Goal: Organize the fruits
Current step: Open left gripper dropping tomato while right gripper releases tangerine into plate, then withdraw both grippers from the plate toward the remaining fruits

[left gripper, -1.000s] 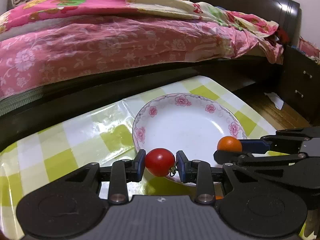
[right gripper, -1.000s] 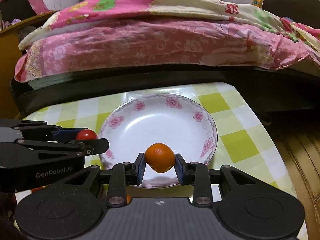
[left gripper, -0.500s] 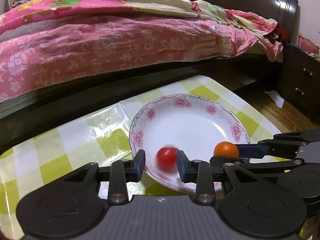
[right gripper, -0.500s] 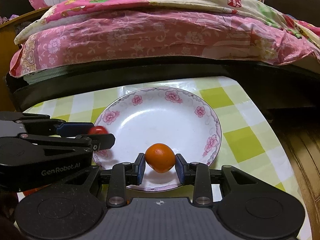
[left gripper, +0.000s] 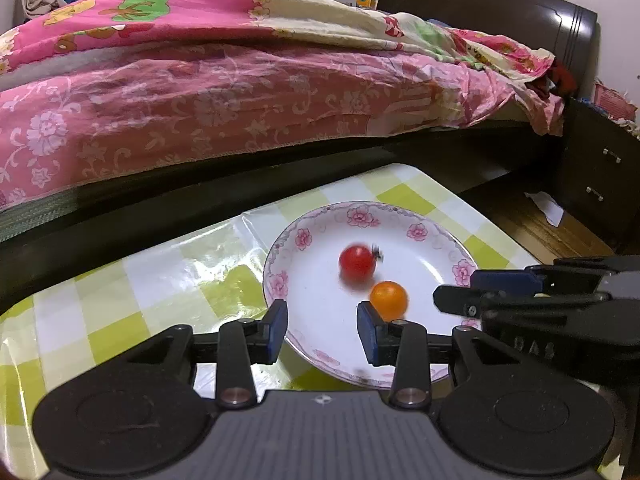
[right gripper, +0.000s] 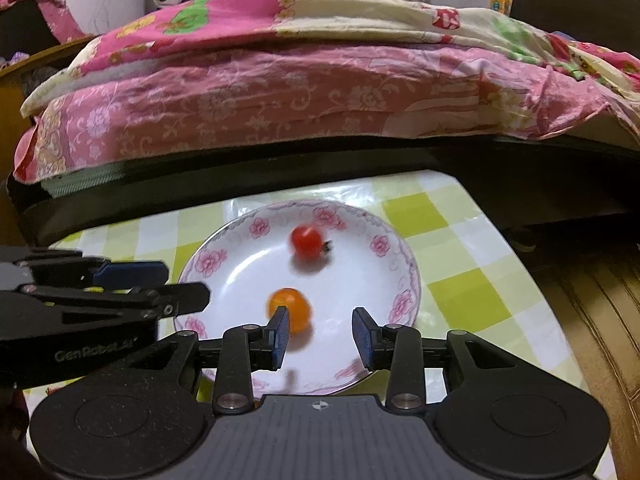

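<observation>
My left gripper (left gripper: 322, 330) | jaws opening, empty | my right gripper (right gripper: 320, 334) | jaws opening, empty | red tomato (left gripper: 357, 261), orange fruit (left gripper: 388, 300) | inside plate (left gripper: 288, 280), ahead of both; orange nearer right gripper.

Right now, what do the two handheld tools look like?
Both look alike: the left tool and right tool are matte black plastic with a ribbed centre plate, two round discs at the sides, silver pivot screws, and short black fingers tipped with blue pads. The left tool's side carries grey "GenRobot.AI" lettering. No cables, hands or sleeves are visible.
</observation>
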`<state>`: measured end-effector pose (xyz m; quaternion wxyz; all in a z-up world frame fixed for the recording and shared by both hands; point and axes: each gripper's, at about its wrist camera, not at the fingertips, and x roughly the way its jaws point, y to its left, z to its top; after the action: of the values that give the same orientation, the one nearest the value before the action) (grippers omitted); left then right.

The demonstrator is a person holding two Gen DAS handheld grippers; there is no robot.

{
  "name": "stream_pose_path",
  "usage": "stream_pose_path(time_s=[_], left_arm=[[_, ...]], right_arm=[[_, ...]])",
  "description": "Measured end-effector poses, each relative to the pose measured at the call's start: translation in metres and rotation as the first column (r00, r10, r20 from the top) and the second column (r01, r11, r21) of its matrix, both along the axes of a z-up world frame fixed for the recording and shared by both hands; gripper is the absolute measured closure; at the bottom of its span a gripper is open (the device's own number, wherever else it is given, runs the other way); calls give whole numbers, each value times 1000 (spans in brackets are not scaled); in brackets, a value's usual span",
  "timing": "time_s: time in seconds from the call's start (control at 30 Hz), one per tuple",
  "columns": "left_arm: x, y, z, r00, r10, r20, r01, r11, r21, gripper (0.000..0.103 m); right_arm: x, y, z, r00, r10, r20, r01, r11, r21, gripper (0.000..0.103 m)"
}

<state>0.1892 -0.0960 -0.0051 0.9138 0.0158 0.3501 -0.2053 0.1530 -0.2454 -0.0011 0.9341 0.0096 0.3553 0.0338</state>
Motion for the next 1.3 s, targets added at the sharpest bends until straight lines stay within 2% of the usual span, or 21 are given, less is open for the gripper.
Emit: stream_pose_path(time_s=[0.17, 0.5, 0.63, 0.83, 1.03, 1.3], left_arm=[[-6, 11, 5, 1000, -3, -4, 3, 1000, -6, 57], [-27, 37, 9, 1000, -20, -23, 20, 1000, -2, 57], [-37, 47, 7, 998, -39, -40, 39, 999, 4, 56], [-52, 66, 1, 995, -72, -65, 73, 997, 11, 56], [-74, 85, -3, 989, -131, -65, 134, 990, 48, 56], [-82, 100, -23, 987, -121, -109, 131, 987, 94, 56]], right_arm=[[-5, -2, 6, 1000, 2, 6, -2, 1000, 28, 71], [-29, 13, 6, 996, 88, -25, -87, 995, 55, 70], [-37, 17, 4, 992, 115, -42, -113, 992, 57, 66], [-48, 23, -4, 986, 151, -74, -148, 988, 52, 66], [-55, 31, -6, 977, 188, -97, -181, 981, 74, 66], [-68, 55, -17, 951, 280, -129, -273, 960, 67, 65]])
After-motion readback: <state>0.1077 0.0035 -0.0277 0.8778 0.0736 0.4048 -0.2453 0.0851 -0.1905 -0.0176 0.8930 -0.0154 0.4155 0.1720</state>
